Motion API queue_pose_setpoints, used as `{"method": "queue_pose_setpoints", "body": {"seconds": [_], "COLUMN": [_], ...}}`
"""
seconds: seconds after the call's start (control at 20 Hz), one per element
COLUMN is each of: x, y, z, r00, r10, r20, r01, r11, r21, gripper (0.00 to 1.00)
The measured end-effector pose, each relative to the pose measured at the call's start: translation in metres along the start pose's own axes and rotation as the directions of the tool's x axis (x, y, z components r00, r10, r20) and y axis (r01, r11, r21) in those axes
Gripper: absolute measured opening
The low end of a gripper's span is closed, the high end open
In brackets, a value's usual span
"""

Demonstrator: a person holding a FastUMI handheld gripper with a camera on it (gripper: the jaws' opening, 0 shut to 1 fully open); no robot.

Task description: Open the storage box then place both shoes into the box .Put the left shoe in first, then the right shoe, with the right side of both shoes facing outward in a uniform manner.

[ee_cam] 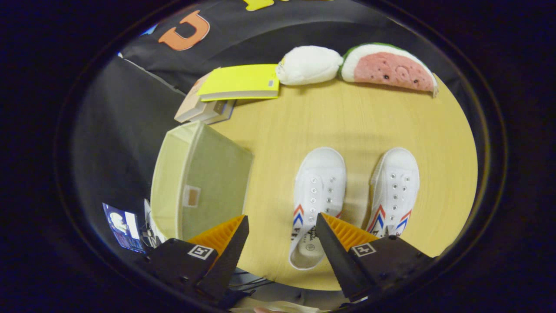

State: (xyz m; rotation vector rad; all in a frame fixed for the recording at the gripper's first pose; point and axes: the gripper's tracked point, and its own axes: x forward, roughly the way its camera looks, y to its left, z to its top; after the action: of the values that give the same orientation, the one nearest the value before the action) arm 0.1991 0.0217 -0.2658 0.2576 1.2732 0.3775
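Two white canvas shoes with red and blue stripes lie side by side on the wooden table (347, 126), toes pointing away from me. The left shoe (318, 191) has its heel partly under my right finger (343, 234). The right shoe (394, 191) lies further right. A pale green fabric storage box (202, 182) stands to the left of the shoes, its lid flat on top, just ahead of my left finger (221, 234). My gripper (282, 224) hovers above the table's near edge, open, with bare table between its fingers.
A yellow book (241, 81) rests on a stack of books at the far left of the table. A white plush toy (309, 65) and a watermelon-slice plush (388, 67) lie along the far edge. A small screen (124, 228) sits low beyond the box.
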Motion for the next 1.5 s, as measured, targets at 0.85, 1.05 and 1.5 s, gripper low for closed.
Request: {"method": "queue_pose_setpoints", "body": {"seconds": [0.85, 1.05, 1.5], "x": [0.062, 0.059, -0.009], "y": [-0.061, -0.053, 0.024], "z": [-0.031, -0.035, -0.012], "r00": [0.979, 0.987, 0.999], "r10": [-0.034, 0.022, 0.048], "r20": [-0.202, -0.162, -0.011], "r01": [0.050, -0.003, -0.047], "r11": [0.996, 0.993, 0.996], "r21": [0.071, 0.115, 0.073], "gripper": [0.23, 0.07, 0.06]}}
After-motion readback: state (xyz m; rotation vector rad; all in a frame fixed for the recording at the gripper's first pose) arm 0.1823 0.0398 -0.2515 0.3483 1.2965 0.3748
